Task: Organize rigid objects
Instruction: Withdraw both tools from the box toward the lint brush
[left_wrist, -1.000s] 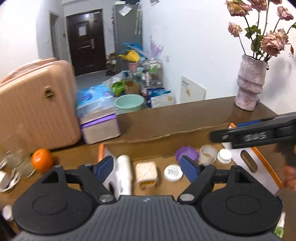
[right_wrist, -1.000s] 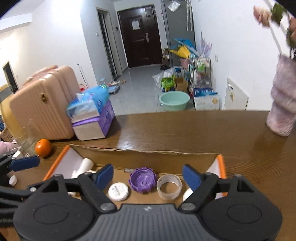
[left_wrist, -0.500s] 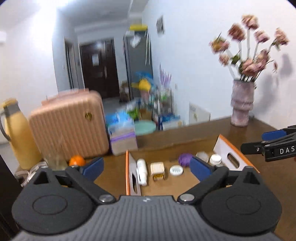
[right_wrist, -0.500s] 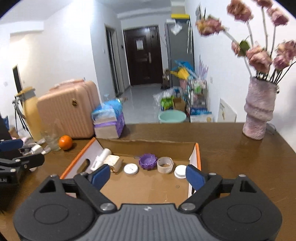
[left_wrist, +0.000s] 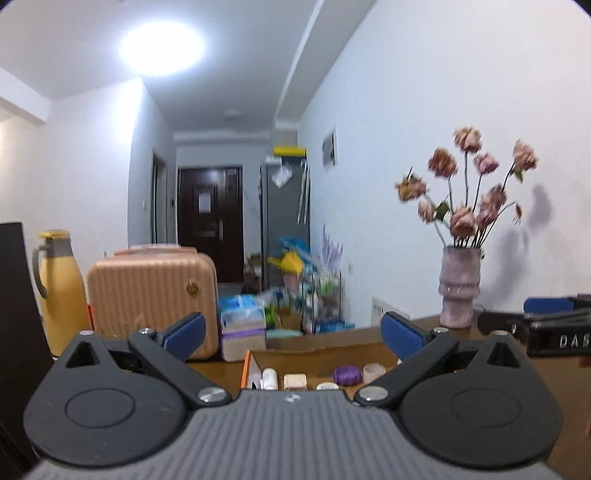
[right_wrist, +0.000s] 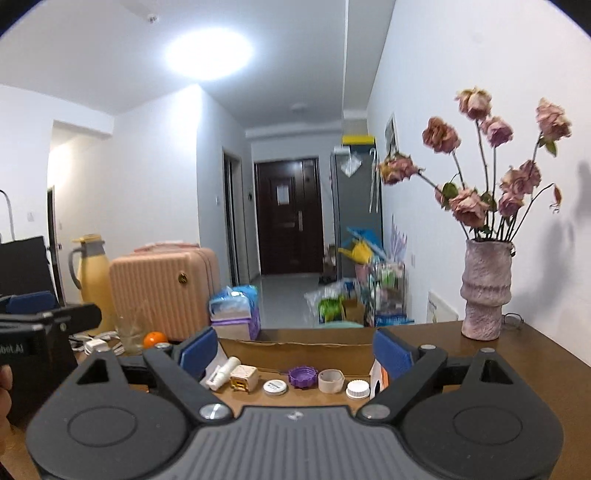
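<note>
Both grippers have drawn back from the cardboard box (right_wrist: 295, 345) since a second ago, so its contents now look small and far off where they filled the view before. The left gripper (left_wrist: 291, 334) stands with its jaws as wide as they go, nothing between them; the right gripper (right_wrist: 295, 352) has just been opening too and is likewise empty. To my eye that wide, empty stance means the hands are done with the items rather than reaching for one.

Inside the box the rigid objects lie in a tidy row along the back wall, each apart from its neighbour: a white tube (right_wrist: 221, 373), a small square jar (right_wrist: 243, 377), a flat white lid (right_wrist: 275, 387), a purple cap (right_wrist: 303, 376), a clear cup (right_wrist: 331, 381) and a white cap (right_wrist: 357, 389). The box sits on the brown table (right_wrist: 517, 354), well clear of the vase (right_wrist: 485, 291), probably so nothing gets knocked.
</note>
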